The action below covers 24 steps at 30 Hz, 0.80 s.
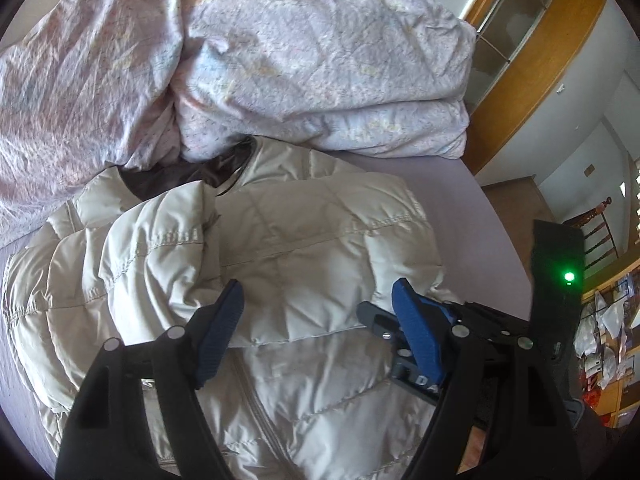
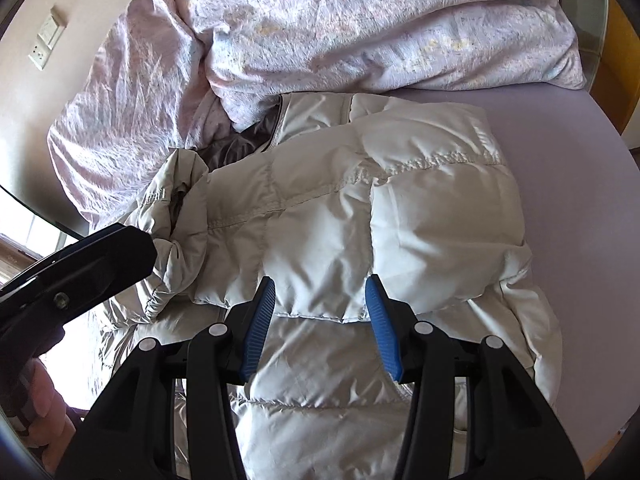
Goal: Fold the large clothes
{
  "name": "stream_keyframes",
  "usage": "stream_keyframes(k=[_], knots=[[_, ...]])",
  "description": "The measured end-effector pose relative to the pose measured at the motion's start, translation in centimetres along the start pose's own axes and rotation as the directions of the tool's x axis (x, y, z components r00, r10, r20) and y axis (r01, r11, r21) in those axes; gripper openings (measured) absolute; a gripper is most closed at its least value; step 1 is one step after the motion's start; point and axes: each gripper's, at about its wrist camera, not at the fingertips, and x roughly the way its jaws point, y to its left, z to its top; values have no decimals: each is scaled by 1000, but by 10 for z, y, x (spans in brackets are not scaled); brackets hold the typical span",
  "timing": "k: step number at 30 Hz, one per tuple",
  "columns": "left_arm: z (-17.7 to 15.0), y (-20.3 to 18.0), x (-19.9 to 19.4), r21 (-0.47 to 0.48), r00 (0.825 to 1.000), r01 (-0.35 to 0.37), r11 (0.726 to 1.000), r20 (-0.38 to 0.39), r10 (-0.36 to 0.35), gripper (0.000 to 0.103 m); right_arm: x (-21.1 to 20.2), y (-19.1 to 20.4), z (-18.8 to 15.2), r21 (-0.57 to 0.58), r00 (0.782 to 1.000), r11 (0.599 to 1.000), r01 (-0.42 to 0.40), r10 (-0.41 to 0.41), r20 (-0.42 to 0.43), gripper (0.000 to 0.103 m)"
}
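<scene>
- Two sleeves of the puffy white jacket [image 2: 352,216] are already being carried across its chest, and the jacket is being kept on the lilac bed sheet [image 2: 580,168], its collar just beside the crumpled quilt [image 2: 320,20].
- Nothing is being held: the left gripper [image 1: 320,316] is being kept above the jacket with its fingers [image 1: 416,332] wide apart, and the right gripper [image 2: 320,312] with its fingers [image 2: 260,320] partly apart, padding showing in both gaps.
- Springing back is being risked; the thick filling is likely pushing the folded left sleeve [image 1: 160,240] up, so it may be slipping open if the lower half is being lifted too quickly.
- A shallow pinch is being risked too: slick fabric may be sliding from the pads when only the outer shell is being caught.
- Snagging on the quilt is being invited if the collar end is being dragged toward it.
</scene>
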Motion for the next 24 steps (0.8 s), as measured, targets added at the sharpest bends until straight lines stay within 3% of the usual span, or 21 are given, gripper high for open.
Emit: stream_keyframes(k=[8, 18, 24], knots=[[4, 5, -19, -10, 999, -27, 1000, 33, 27, 79, -2, 10, -2, -34, 1000, 999, -26, 26, 0, 50], [-10, 83, -47, -156, 984, -161, 975, 51, 170, 79, 5, 72, 2, -145, 993, 983, -115, 113, -19, 45], [-28, 122, -56, -209, 968, -233, 950, 39, 246, 79, 8, 110, 11, -202, 985, 964, -171, 172, -12, 32]])
